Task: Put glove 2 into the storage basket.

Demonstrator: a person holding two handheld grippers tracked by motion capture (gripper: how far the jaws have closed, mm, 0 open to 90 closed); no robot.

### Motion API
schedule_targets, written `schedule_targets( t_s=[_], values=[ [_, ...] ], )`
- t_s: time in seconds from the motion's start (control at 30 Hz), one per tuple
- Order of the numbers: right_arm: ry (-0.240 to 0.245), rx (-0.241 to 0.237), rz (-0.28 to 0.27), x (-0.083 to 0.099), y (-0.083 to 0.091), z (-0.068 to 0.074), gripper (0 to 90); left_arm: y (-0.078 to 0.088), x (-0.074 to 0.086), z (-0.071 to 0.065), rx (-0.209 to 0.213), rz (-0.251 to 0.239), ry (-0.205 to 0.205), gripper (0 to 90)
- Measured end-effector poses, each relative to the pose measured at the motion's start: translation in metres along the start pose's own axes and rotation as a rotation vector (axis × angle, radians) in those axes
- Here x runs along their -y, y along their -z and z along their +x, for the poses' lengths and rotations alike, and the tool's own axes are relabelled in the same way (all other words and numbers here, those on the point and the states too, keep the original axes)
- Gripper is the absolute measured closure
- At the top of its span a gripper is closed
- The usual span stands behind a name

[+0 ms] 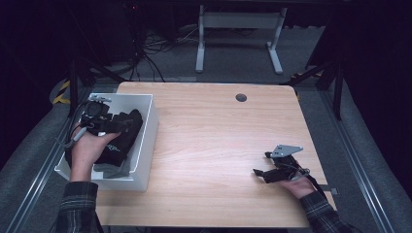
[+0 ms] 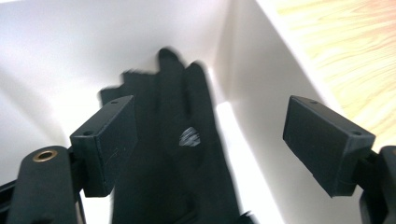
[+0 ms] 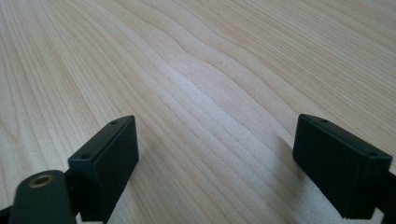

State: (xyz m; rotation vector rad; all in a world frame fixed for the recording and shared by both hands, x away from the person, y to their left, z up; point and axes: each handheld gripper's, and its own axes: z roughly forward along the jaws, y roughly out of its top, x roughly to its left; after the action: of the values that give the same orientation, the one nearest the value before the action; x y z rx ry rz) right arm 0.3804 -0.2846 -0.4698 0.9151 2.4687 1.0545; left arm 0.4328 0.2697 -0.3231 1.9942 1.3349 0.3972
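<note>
A white bin stands at the table's left edge with black fabric heaped inside; it looks like gloves. My left gripper hovers over that heap, a hand behind it. In the left gripper view its jaws stand open above a black glove with a small grey mark, nothing pinched between the pads, and the bin wall lies behind. My right gripper rests low over the bare wood at the right front, open and empty.
The wooden tabletop has a dark cable hole near its far edge. Beyond it are grey floor, the white legs of another desk and loose cables. Metal rails run along both sides.
</note>
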Motion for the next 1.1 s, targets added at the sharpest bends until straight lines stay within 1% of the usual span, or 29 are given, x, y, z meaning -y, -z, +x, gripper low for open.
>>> schedule_targets(
  t_s=[0.03,0.07,0.17,0.2,0.23,0.27,0.3,0.37,0.4,0.47,0.53,0.6,0.63,0.67,0.7,0.73,0.77,0.8,0.9,1.0,1.1],
  values=[
    [0.000,0.000,0.000,0.000,0.000,0.000,14.6,0.000,-0.002,-0.003,0.002,-0.001,-0.010,18.4],
    [0.000,0.000,0.000,0.000,0.000,0.000,14.6,0.000,-0.003,-0.007,0.011,-0.006,-0.013,18.1],
    [0.000,0.001,0.001,0.000,0.000,0.000,14.6,0.000,-0.009,-0.019,0.036,-0.018,-0.045,18.2],
    [0.000,0.001,0.001,0.000,0.000,0.000,14.6,0.000,-0.009,-0.019,0.036,-0.018,-0.045,18.2],
    [0.000,0.001,0.001,0.000,0.000,0.000,14.6,0.000,-0.012,-0.030,0.052,-0.026,-0.061,18.2],
    [0.000,0.001,0.001,0.000,0.000,0.000,14.6,-0.001,-0.014,-0.035,0.066,-0.027,-0.077,18.2],
    [0.000,0.001,0.001,0.000,0.000,0.000,14.6,-0.002,-0.014,-0.039,0.069,-0.027,-0.083,18.2],
    [0.000,-0.001,0.000,0.000,0.000,0.000,14.6,-0.004,-0.016,-0.048,0.093,-0.035,-0.095,18.3],
    [0.000,-0.001,0.000,0.000,0.000,0.000,14.6,-0.005,-0.017,-0.054,0.112,-0.045,-0.102,18.4],
    [0.000,0.000,0.001,0.000,0.000,0.000,14.6,-0.007,-0.018,-0.063,0.134,-0.052,-0.114,18.4],
    [0.001,0.000,0.001,0.000,0.000,0.000,14.6,-0.010,-0.019,-0.077,0.162,-0.055,-0.123,18.4],
    [0.002,0.000,0.001,0.000,0.000,0.000,14.6,-0.014,-0.019,-0.088,0.185,-0.061,-0.137,18.4],
    [0.001,-0.001,0.001,0.000,0.000,0.000,14.6,-0.016,-0.019,-0.093,0.191,-0.056,-0.149,18.4],
    [0.002,-0.001,0.001,0.000,0.000,0.000,14.6,-0.018,-0.020,-0.099,0.196,-0.051,-0.160,18.4],
    [0.002,-0.001,0.001,0.000,0.000,0.000,14.6,-0.018,-0.020,-0.099,0.196,-0.051,-0.160,18.5],
    [0.002,-0.002,0.001,0.000,0.000,0.000,14.6,-0.022,-0.019,-0.107,0.208,-0.053,-0.174,18.4],
    [0.002,-0.002,0.001,0.000,0.000,0.000,14.6,-0.023,-0.019,-0.111,0.209,-0.051,-0.174,18.5],
    [0.003,-0.002,0.001,0.000,0.000,0.000,14.6,-0.025,-0.018,-0.116,0.214,-0.049,-0.185,18.4],
    [0.003,-0.003,0.001,0.000,0.000,0.000,14.6,-0.030,-0.016,-0.127,0.237,-0.058,-0.199,18.5],
    [0.003,-0.004,0.000,0.000,0.000,0.000,14.6,-0.036,-0.012,-0.138,0.251,-0.061,-0.213,18.5],
    [0.003,-0.004,0.000,0.000,0.000,0.000,14.6,-0.043,-0.007,-0.149,0.266,-0.055,-0.229,18.5]
  ],
)
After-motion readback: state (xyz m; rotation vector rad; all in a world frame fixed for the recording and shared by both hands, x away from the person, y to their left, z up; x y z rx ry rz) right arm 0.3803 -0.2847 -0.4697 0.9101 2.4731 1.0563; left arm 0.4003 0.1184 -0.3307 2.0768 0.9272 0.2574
